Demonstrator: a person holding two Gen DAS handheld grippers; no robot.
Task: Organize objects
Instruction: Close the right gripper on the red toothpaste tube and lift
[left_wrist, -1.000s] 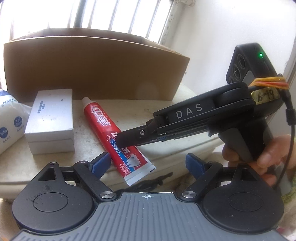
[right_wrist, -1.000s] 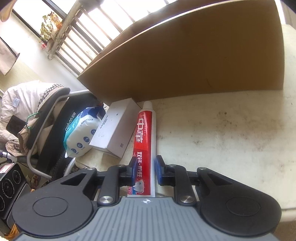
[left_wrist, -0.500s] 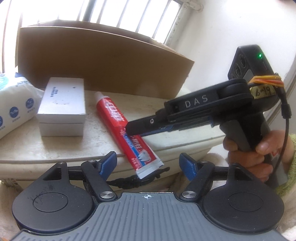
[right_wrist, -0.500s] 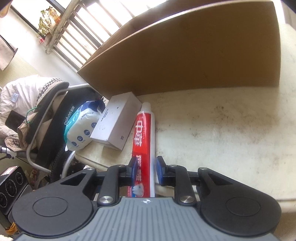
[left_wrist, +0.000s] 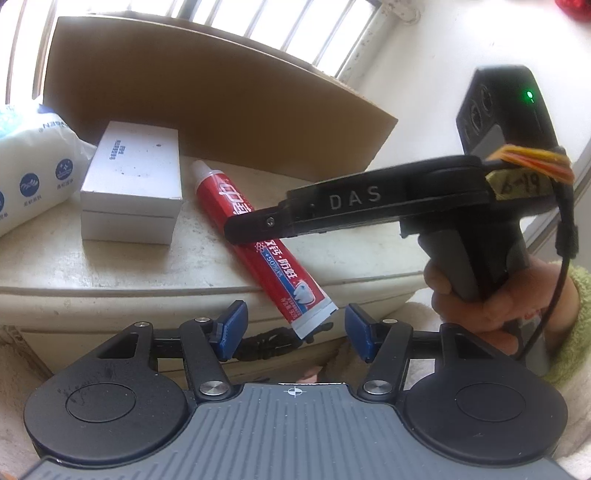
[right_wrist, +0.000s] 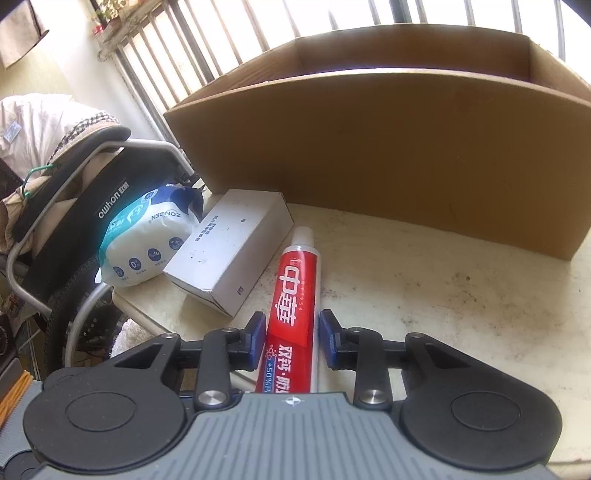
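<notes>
The left gripper (left_wrist: 293, 332) has just been narrowing, empty, jaws apart; the right gripper (right_wrist: 291, 338) pinches the red toothpaste tube (right_wrist: 295, 306), now lifted, cap toward twelve o'clock.

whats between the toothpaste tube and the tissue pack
A white box lies between the toothpaste tube and the tissue pack, clearest in the right wrist view.

Home, by my view: barred window (right_wrist: 207, 55), worn pale tabletop (right_wrist: 424, 295), wheelchair (right_wrist: 74, 221) draped with clothing, household toiletries beside a cardboard box (right_wrist: 369, 147).
</notes>
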